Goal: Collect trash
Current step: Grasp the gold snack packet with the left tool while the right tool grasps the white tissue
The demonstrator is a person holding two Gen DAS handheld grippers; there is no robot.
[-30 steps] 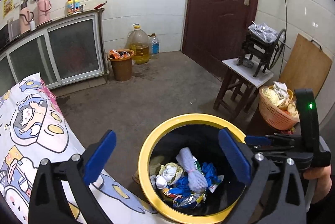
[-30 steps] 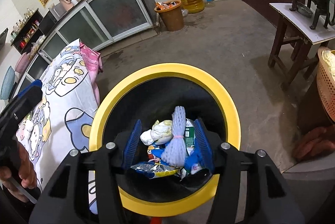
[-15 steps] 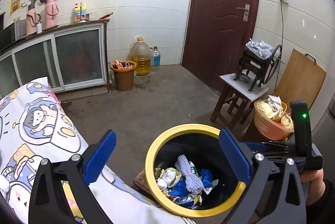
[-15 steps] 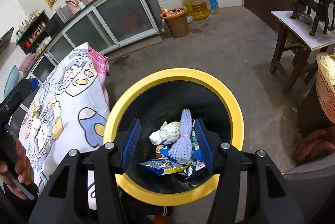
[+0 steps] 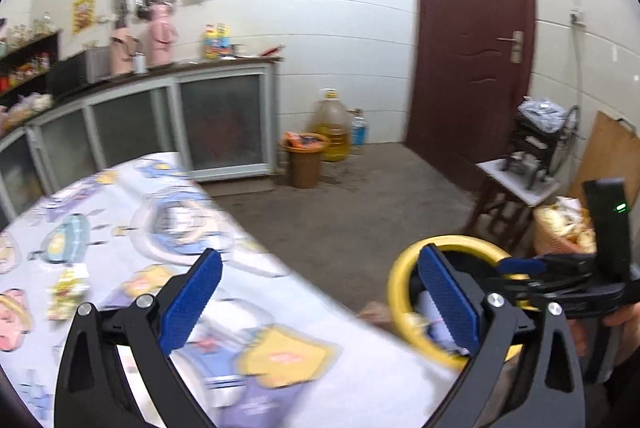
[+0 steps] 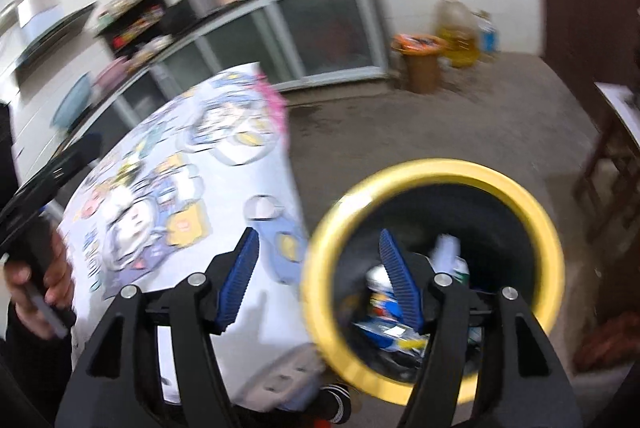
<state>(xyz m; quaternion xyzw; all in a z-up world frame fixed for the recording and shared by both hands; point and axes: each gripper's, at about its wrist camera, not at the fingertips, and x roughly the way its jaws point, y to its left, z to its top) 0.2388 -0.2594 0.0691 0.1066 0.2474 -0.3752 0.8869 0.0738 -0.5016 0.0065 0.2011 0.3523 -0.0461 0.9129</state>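
Yellow-rimmed bin (image 6: 434, 174) stands on the concrete floor just beside the table's edge. Inside it: crumpled wrappers, blue and white and foil, a mixed heap of trash (image 6: 394, 312) — too blurred to sort piece by piece. Your right gripper (image 6: 320, 278) hangs over the gap between table and bin rim, fingers spread wide, nothing between the pads. Your left gripper (image 5: 320, 300) is over the cartoon-print tablecloth (image 5: 132, 228), fingers also wide apart and empty.

Left view only: a small yellow wrapper (image 5: 66, 292) lying on the cloth, left of the left finger; a basket (image 5: 560, 228) of pale crumpled stuff by the wooden stool (image 5: 504, 196); the dark red door (image 5: 472, 28). It catches only a slice of the bin, half hidden behind the right finger.

Right view only: the full bin mouth and its contents.

Both views: a brown bucket (image 5: 305, 160) with orange litter on top, beside a big oil jug (image 5: 331, 124), near the glass-front cabinet (image 5: 224, 124).
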